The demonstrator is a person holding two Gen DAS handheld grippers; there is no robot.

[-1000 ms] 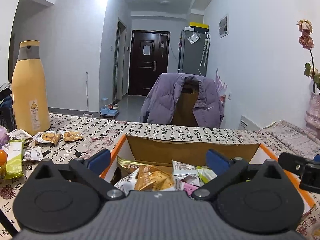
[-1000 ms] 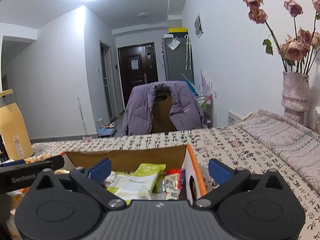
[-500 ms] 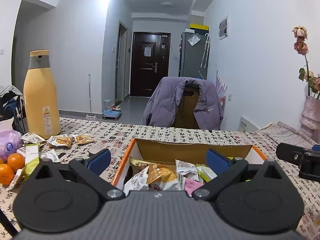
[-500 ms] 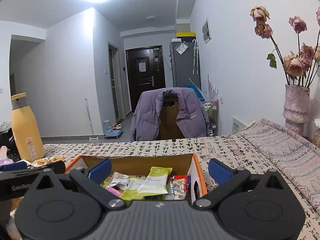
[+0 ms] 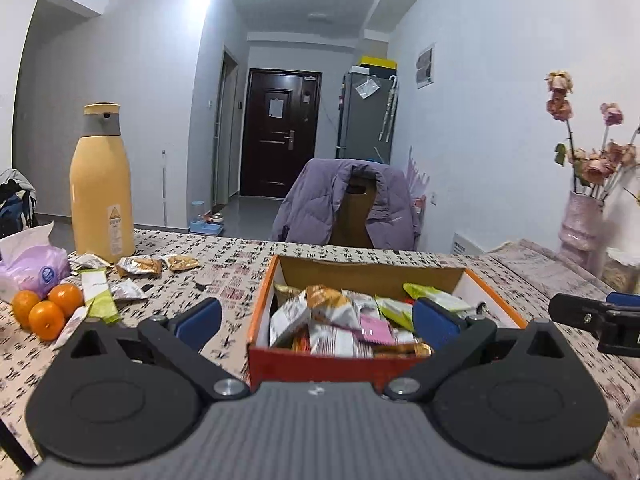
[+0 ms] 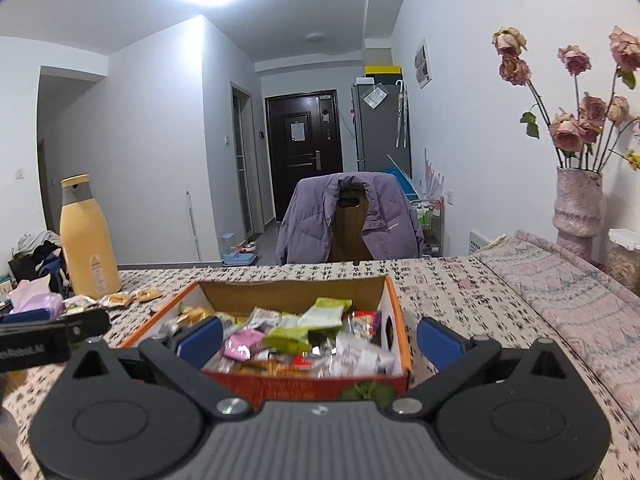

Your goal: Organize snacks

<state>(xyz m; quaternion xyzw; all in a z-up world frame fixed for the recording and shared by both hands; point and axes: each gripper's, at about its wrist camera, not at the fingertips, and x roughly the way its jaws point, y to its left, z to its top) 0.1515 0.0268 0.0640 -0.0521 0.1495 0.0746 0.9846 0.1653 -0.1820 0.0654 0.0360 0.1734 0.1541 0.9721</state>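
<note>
Snack sorting, mid-run: you hold both tools level before the open cardboard box with the orange rim (image 5: 262,300), which sits on the table under a cloth printed with black characters (image 5: 228,268) and is already heaped with foil and paper snack packets (image 5: 344,320). Your left gripper (image 5: 316,316) has its blue-padded fingers (image 5: 198,318) spread wide and carries nothing; your right gripper (image 6: 318,334) is likewise spread and bare, its pads straddling the box's right wall. Both seem poised this way to reach for more stock. A loose scatter of wrapped snacks (image 5: 120,280) lies on the cloth to the left of the box, beside the tall yellow flask with a grey collar (image 5: 102,184), three oranges (image 5: 44,308) and a purple tissue pack (image 5: 34,268), so the job looks partly done, with your left tool nearer the remainder.
</note>
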